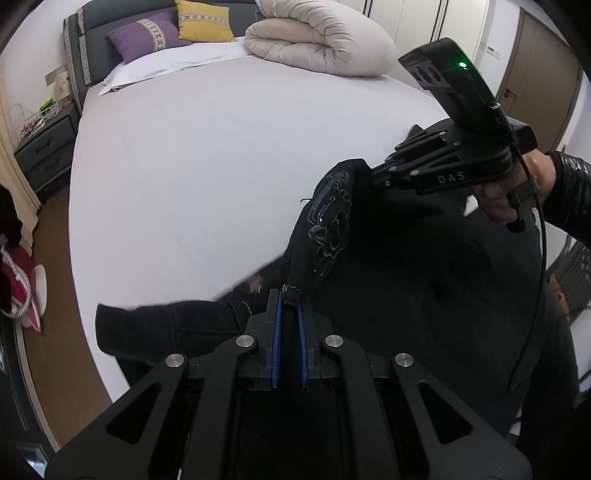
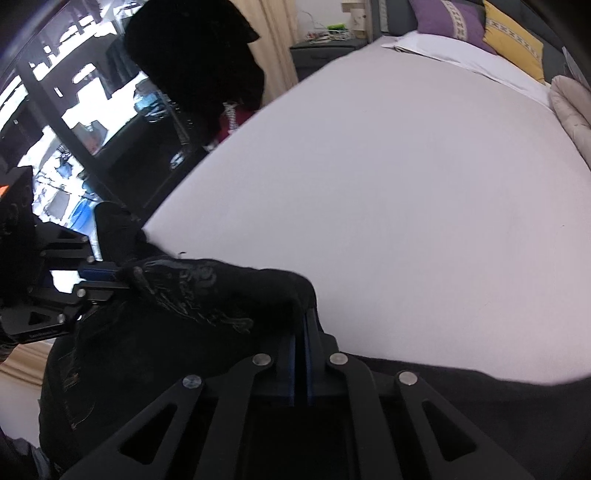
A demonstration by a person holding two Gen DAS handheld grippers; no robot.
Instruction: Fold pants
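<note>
While both grippers pinch the black pants (image 1: 406, 258), the cloth hangs stretched betw. them over the near edge of the bed (image 1: 221, 166). L gripper (image 1: 290, 295) has its blue pads (image 1: 277, 325) closed narrow on a small corner of fabric, prob. a hem or waistband bit, can't tell which. R gripper (image 1: 373, 173) is seen from the side in the left view, fingertips buried in a fold near the top of the cloth; in its own view, R gripper (image 2: 304, 314) has pads nearly together w/ fabric clamped betw. them. A pale printed graphic (image 1: 332, 221) runs along the raised edge betw. the two grips. Part of the pants, one leg it seems, lies on the sheet at lower left, just beside L gripper. Bed has a white sheet; rolled beige duvet (image 1: 317, 40) at the far end, purple pillow (image 1: 147, 33) & yellow pillow (image 1: 203, 20) against the headboard. Nightstand (image 1: 48, 147) stands to the bed's left.
</note>
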